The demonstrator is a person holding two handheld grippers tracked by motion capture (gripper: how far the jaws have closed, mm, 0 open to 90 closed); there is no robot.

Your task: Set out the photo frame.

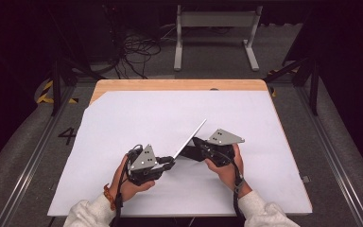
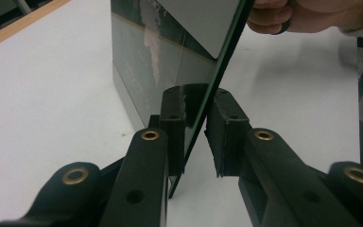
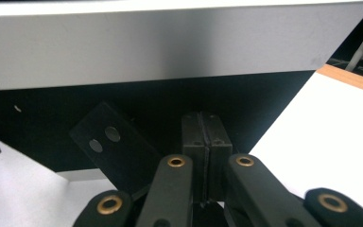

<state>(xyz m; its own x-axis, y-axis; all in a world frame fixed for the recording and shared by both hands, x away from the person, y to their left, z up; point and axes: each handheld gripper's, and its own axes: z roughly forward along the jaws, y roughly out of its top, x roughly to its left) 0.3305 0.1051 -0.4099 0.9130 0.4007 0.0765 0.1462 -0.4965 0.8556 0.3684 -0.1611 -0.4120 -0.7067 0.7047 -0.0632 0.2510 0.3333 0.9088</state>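
Apparently unlabelled, the thin panel (image 1: 189,138) sits loosely between the left gripper (image 2: 196,137) jaws, the right gripper (image 3: 202,142) clenched.

both hands low, side by side; left tool (image 1: 169,163) parted, right tool (image 1: 194,143) closed.

Bright overhead light on the white table (image 1: 123,127), dark surroundings; soft shadows (close gripper views slightly blurred)
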